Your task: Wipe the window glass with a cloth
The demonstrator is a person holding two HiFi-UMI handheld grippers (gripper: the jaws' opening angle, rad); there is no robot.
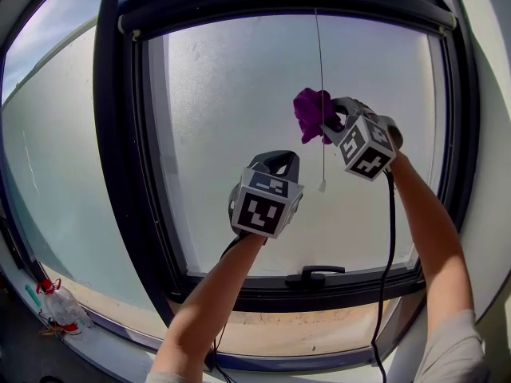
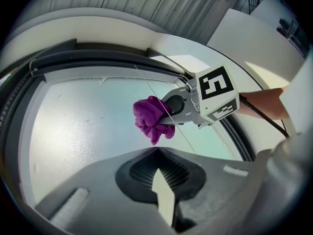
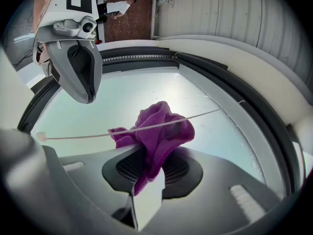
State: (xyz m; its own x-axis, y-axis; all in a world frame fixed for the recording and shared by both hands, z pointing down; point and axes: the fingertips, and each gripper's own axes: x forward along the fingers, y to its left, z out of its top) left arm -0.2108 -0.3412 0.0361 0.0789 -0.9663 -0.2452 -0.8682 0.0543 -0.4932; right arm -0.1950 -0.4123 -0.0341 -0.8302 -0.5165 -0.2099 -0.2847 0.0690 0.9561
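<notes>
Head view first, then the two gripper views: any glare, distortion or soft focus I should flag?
Head view: even daylight through the glass with no hard glare; the frame is bowed by the wide lens; the cloth is sharp. Left gripper view: dark round vignette at the corners, and the glass looks washed out toward the left. Right gripper view: same vignette, cloth crisp up close.

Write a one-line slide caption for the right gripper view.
Right hand-held gripper shut on a purple cloth before frosted window glass, a thin cord crossing it.
</notes>
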